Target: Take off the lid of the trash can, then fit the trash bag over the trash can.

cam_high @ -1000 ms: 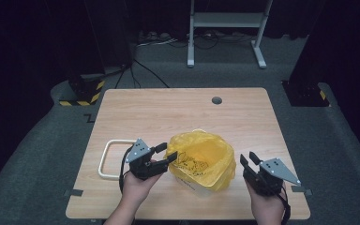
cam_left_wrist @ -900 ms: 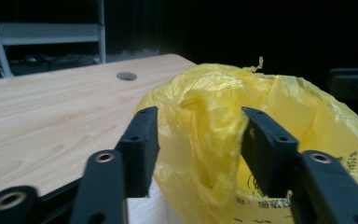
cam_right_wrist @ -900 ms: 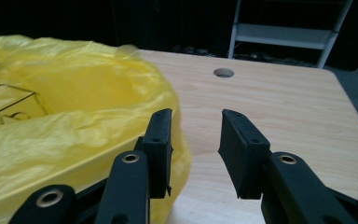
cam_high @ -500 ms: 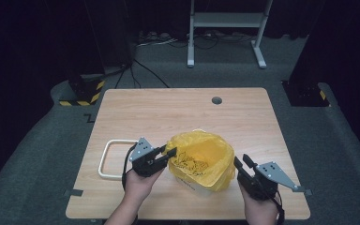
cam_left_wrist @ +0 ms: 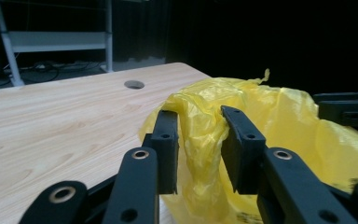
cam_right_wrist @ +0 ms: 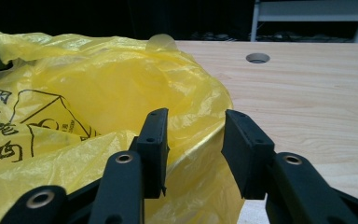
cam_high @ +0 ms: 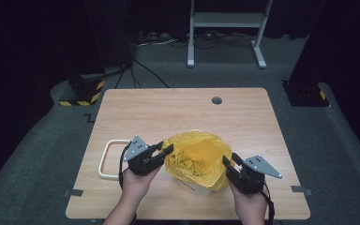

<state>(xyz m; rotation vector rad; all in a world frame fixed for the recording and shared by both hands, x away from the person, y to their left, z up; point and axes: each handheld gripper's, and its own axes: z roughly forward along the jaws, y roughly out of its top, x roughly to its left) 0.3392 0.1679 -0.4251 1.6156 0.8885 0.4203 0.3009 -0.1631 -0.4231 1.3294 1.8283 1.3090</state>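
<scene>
The yellow bag [cam_right_wrist: 98, 98] carries black print — Chinese characters at the far left of the right gripper view, beside a line-drawn emblem with small characters under it. They are too creased to make out — no other lettering shows.

Right gripper [cam_right_wrist: 193, 140] jaws parted astride yellow bag [cam_right_wrist: 98, 98] rim, wooden table [cam_right_wrist: 317, 93] beyond

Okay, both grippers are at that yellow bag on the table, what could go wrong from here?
1. The left gripper has just closed on only a thin fold of the yellow bag; it may slip or tear.
2. The right gripper straddles the rim without clearly pinching it, so closing could miss the plastic.
3. Pulling unevenly might tip the white container beneath.
</scene>
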